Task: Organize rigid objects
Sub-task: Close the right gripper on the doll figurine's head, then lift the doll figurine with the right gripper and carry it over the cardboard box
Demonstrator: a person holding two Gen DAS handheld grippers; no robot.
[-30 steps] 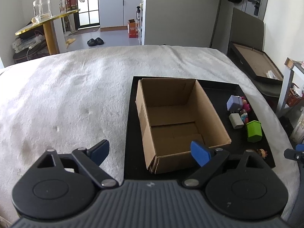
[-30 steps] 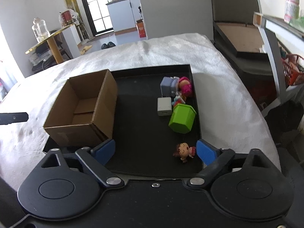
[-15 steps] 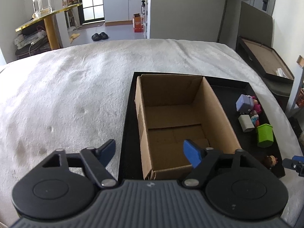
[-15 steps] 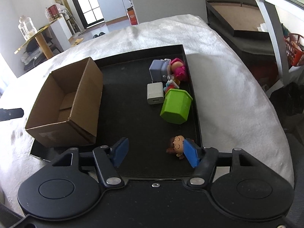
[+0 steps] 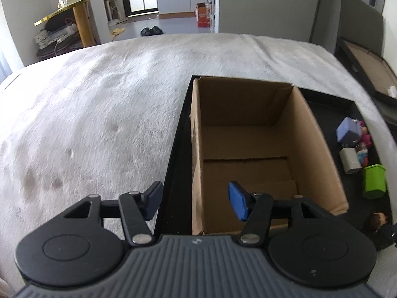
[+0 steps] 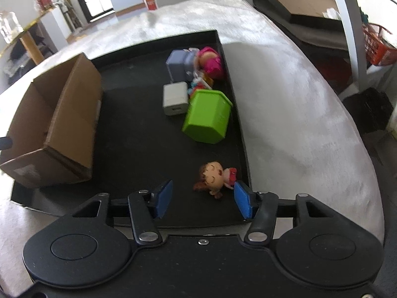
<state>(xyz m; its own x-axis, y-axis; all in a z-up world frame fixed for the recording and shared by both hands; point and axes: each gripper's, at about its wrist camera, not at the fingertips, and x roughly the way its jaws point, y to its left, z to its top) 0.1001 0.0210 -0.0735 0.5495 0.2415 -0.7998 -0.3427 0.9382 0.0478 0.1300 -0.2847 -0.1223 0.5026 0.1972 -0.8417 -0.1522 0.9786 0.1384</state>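
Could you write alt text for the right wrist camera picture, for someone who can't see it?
The right gripper, jaws open and just closing, hovers over a small doll lying in a black tray. Farther back sit a green bin, other small toys, and an open cardboard box.

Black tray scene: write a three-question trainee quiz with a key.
1. True or false: the cardboard box holds a toy.
2. Which item lies nearest the right gripper: A green bin, B white charger, C brown-haired doll?
3. Fill in: the box stands on the black ___.

Key: 1 false, it is empty. 2 C. 3 tray.
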